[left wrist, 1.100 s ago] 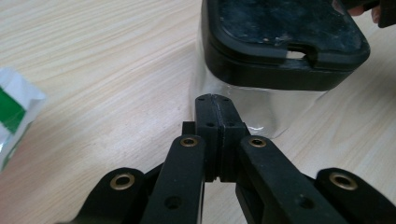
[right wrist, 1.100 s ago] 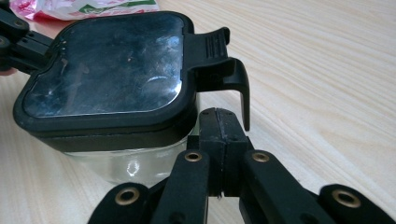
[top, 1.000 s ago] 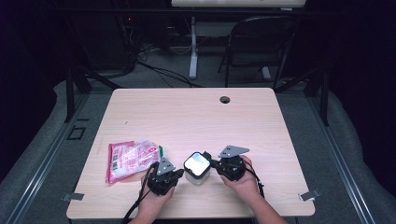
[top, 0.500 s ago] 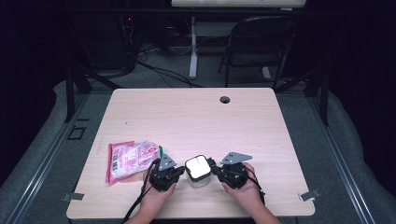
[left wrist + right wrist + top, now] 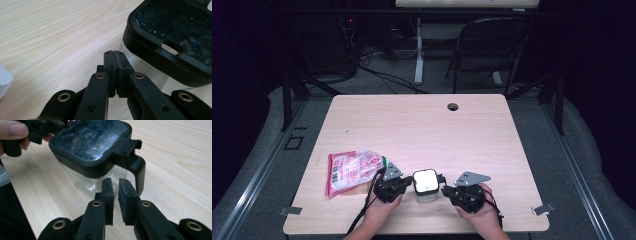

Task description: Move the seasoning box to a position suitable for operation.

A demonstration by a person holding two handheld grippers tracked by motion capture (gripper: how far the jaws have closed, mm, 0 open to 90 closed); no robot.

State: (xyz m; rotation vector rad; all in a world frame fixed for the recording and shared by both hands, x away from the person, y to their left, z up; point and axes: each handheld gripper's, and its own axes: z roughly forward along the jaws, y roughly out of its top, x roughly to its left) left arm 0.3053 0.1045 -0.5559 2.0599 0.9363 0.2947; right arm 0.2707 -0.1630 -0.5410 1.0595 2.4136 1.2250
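we brace the container [image 5: 426,184] with our left gripper [image 5: 408,184], jaws pressed together. our right gripper [image 5: 115,185] has just been opening, nothing between its jaws, probably to take the handle [image 5: 137,171].

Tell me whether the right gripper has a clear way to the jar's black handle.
Probably yes. The right gripper sits just short of the jar, its jaws having just been opening with nothing between them, and the handle faces it with bare table around.

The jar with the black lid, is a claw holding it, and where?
No. The left claw is shut on nothing beside the jar. The right claw, slightly open, sits near its latch, empty.
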